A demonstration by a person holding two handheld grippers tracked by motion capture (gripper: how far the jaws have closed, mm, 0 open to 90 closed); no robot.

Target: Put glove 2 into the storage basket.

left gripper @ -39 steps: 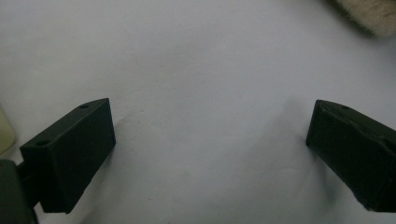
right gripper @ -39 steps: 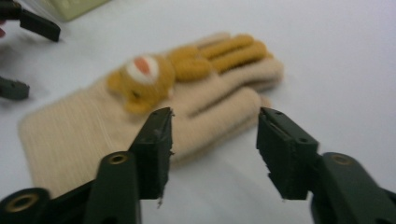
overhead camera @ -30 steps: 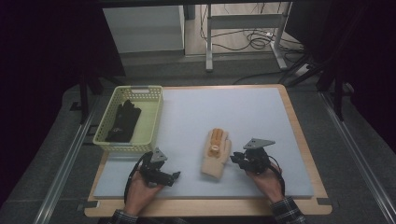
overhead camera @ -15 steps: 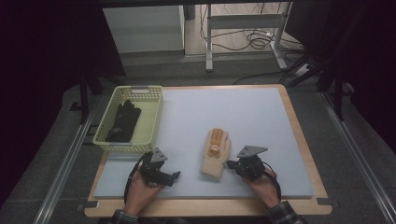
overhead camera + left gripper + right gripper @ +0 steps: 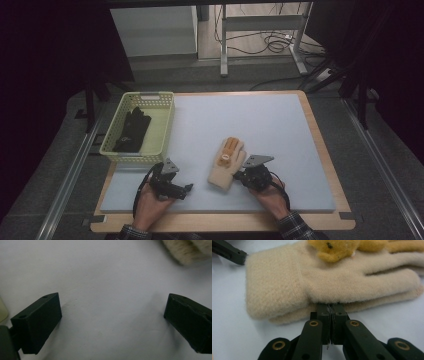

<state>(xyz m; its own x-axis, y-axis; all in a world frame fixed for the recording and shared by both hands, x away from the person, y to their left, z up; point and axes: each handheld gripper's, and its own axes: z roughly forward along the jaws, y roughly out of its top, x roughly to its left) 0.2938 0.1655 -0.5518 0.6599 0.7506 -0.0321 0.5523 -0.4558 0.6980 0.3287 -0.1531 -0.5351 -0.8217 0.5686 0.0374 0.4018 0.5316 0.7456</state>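
The right gripper [image 5: 243, 175] sits at the near right edge of the glove [image 5: 227, 163], its jaws pressed together against the glove's side, just after closing; in the right gripper view [image 5: 331, 311] whether they pinch any wool I cannot tell; the left gripper [image 5: 186, 189] rests on the mat [image 5: 260, 120] to the glove's near left, jaws spread over bare mat [image 5: 110, 315]; the beige glove, a yellow bear on its back, lies flat on the mat; left of the glove and farther off stands a basket [image 5: 162, 131] holding a black glove [image 5: 132, 129].

Dim room; grey floor [image 5: 60, 165], metal table legs [image 5: 224, 45], cables [image 5: 272, 45].
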